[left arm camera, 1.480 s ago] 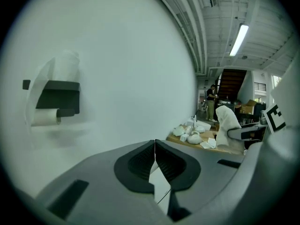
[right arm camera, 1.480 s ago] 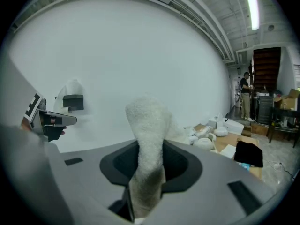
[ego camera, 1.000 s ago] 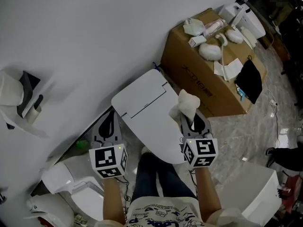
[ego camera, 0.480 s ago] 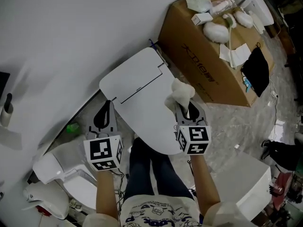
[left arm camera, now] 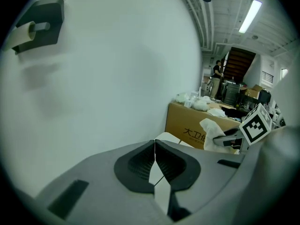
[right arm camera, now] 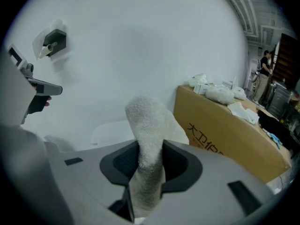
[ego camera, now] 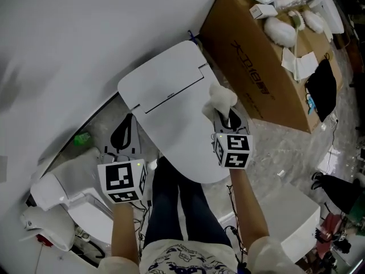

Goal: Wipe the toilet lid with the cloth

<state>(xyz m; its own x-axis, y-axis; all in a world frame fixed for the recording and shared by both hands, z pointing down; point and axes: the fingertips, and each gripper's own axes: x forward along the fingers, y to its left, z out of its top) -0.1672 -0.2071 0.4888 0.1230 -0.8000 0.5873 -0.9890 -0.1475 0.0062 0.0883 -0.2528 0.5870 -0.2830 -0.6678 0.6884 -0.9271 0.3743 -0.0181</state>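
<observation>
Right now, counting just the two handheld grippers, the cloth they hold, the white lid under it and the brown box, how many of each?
grippers: 2 (left gripper, right gripper)
cloth: 1, clamped in the right gripper
lid: 1
box: 1
total: 5

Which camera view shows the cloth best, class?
The right gripper view: the cloth fills the centre, clamped between the right gripper's jaws. The head view shows it small, by the toilet lid's right edge. The left gripper view catches it only far off, at the side.
</observation>
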